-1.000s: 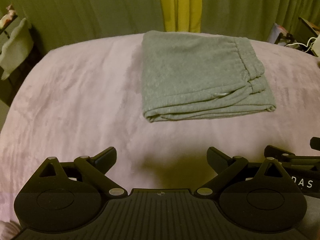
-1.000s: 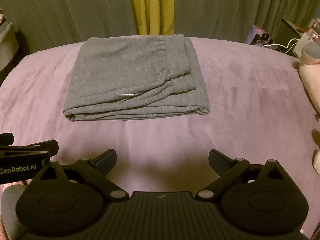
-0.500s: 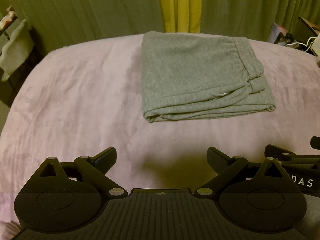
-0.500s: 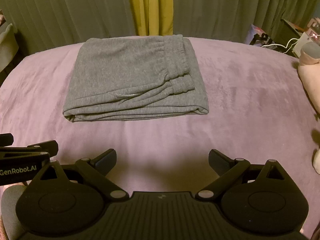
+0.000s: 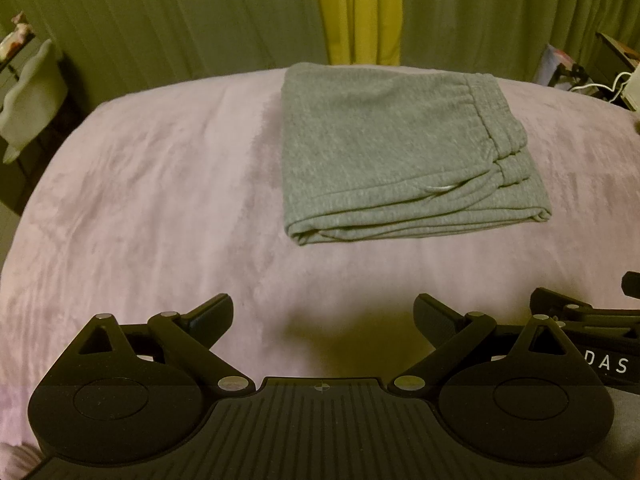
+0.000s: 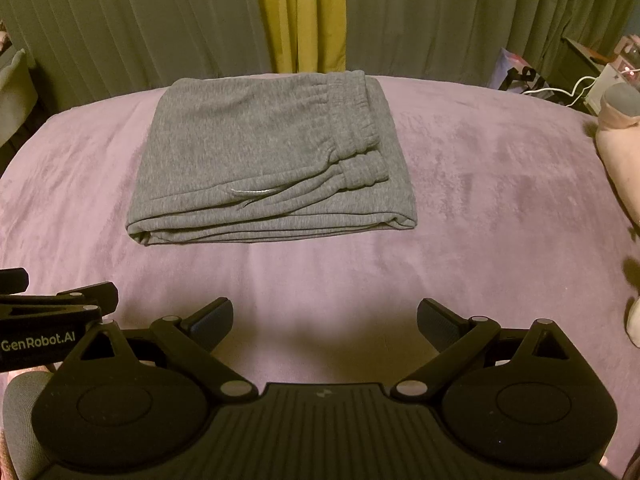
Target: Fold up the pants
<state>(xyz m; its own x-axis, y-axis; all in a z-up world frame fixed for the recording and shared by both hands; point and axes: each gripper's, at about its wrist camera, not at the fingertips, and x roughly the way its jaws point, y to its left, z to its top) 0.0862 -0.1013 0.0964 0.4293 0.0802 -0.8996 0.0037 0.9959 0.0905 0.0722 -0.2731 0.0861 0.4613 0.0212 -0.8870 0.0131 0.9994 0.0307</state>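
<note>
Grey sweatpants lie folded into a flat rectangle on the purple bedspread, waistband at the right side; they also show in the right wrist view. My left gripper is open and empty, held back from the near edge of the pants. My right gripper is open and empty, also short of the pants. Each gripper shows at the edge of the other's view: the right one at the left wrist view's right edge, the left one at the right wrist view's left edge.
Green curtains with a yellow strip hang behind the bed. A pale pillow or cushion lies at the right edge of the bed. A side table with cables stands at the back right. A pale chair stands at the left.
Both grippers have barely shifted; the pants sit a touch higher in the views. Nothing was taken hold of or let go.
</note>
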